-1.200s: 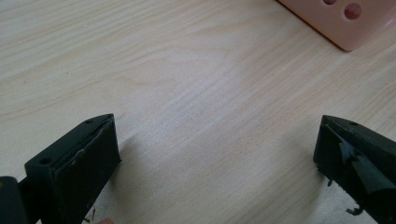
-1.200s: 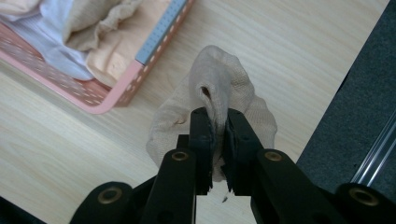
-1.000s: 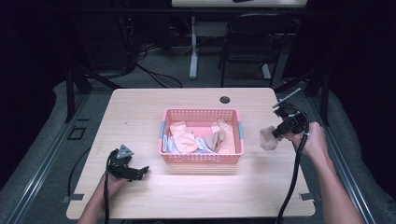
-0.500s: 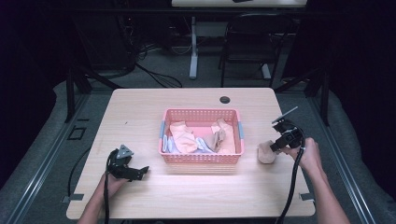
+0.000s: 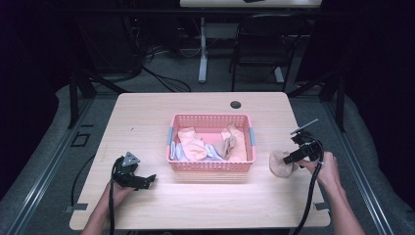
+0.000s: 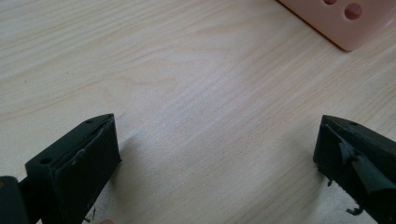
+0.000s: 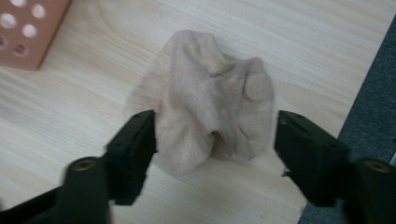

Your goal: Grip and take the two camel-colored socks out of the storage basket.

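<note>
High view: a crumpled beige fabric sock (image 5: 281, 163) lies on the light wooden table (image 5: 147, 117), right of the pink perforated plastic basket (image 5: 211, 165); the right tool (image 5: 293, 157) hovers at it.
Left gripper view: the left tool (image 6: 215, 154) gapes, empty.
Right gripper view: jaws just opened, pads clear of the sock between them.
Handling: likely light, limp; pinch a raised fold.

A beige sock (image 7: 210, 100) is lying crumpled in a soft heap on the light wooden table (image 7: 289, 42), near its right edge, just right of the pink basket (image 5: 211, 166), its rounded heel patch bulging upward, fabric creasing in folds.
</note>
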Available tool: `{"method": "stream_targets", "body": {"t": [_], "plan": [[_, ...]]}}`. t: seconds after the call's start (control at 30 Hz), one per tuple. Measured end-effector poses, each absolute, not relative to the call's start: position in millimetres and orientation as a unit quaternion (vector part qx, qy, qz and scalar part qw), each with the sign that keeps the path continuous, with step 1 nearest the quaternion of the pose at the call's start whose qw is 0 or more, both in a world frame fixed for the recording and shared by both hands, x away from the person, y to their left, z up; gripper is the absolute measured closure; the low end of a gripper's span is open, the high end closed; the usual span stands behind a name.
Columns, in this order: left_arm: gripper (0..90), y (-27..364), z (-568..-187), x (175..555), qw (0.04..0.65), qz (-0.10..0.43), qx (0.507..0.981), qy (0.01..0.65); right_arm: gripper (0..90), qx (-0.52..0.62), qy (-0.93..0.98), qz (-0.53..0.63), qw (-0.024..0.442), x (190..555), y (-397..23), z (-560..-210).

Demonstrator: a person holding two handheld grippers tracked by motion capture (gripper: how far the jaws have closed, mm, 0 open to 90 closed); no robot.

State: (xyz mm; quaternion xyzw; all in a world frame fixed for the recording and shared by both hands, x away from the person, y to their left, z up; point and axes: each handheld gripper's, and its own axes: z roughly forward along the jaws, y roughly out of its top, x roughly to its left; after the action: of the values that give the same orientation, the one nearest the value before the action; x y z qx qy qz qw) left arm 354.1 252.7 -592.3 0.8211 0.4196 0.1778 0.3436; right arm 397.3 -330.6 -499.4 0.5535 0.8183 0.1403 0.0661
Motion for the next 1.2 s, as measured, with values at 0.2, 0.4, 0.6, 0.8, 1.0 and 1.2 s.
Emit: {"method": "stream_targets", "body": {"t": [0.2, 0.4, 0.6, 0.8, 1.0, 1.2], "plan": [[0.0, 253, -592, 354, 0.344, 0.178, 0.821, 0.419, 3.1, 0.561, 0.803, 0.189, 0.071, 390, -332, -477], [0.0, 253, -592, 354, 0.344, 0.178, 0.822, 0.419, 0.0, 0.553, 0.801, 0.218, 0.071, 385, -326, -460], [0.0, 253, -592, 354, 0.344, 0.177, 0.821, 0.419, 0.0, 0.525, 0.817, 0.222, 0.087, 385, -310, -437], [0.0, 253, -592, 354, 0.344, 0.177, 0.822, 0.419, 0.0, 0.505, 0.828, 0.225, 0.093, 390, -289, -417], [0.0, 253, -592, 354, 0.344, 0.177, 0.822, 0.418, 0.0, 0.485, 0.84, 0.224, 0.093, 397, -268, -407], [0.0, 253, -592, 354, 0.344, 0.177, 0.822, 0.418, 0.0, 0.453, 0.859, 0.221, 0.085, 404, -229, -399]]}}
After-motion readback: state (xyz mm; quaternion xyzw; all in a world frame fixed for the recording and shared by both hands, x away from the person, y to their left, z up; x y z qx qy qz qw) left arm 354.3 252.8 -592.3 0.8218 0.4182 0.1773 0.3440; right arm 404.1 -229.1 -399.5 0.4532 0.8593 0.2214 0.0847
